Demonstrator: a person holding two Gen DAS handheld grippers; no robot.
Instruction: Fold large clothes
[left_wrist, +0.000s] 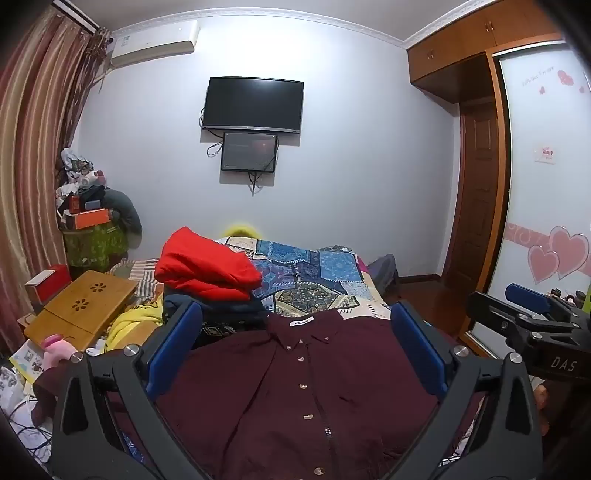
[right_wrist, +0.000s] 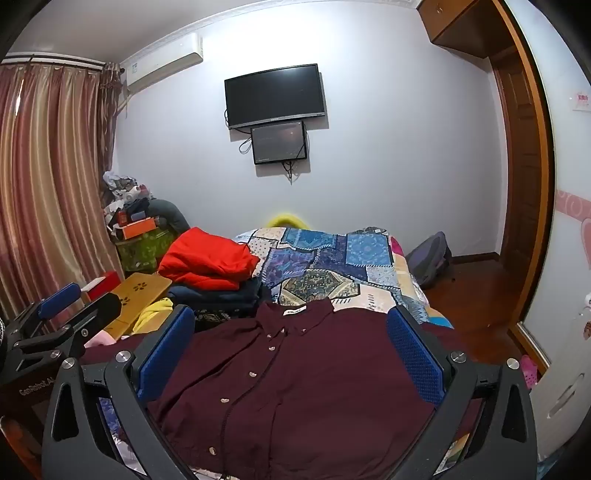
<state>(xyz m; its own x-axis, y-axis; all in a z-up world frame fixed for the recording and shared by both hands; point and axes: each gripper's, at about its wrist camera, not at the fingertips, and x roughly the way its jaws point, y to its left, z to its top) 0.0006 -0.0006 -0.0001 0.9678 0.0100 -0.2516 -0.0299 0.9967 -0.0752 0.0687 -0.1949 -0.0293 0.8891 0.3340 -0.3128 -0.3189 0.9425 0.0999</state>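
A dark maroon button-up shirt (left_wrist: 295, 391) lies spread flat, front up, collar away from me, on the patchwork bedspread (left_wrist: 314, 269). It also shows in the right wrist view (right_wrist: 295, 384). My left gripper (left_wrist: 295, 332) is open above the shirt, its blue pads wide apart and empty. My right gripper (right_wrist: 291, 332) is also open and empty over the shirt. The right gripper shows at the right edge of the left wrist view (left_wrist: 532, 310). The left gripper shows at the left edge of the right wrist view (right_wrist: 62, 306).
A folded red garment (left_wrist: 207, 266) lies on a pile of dark folded clothes (left_wrist: 221, 310) at the bed's left. A wooden lap table (left_wrist: 81, 306) and clutter stand left of the bed. A wardrobe (left_wrist: 546, 177) and a backpack (right_wrist: 432, 258) are on the right.
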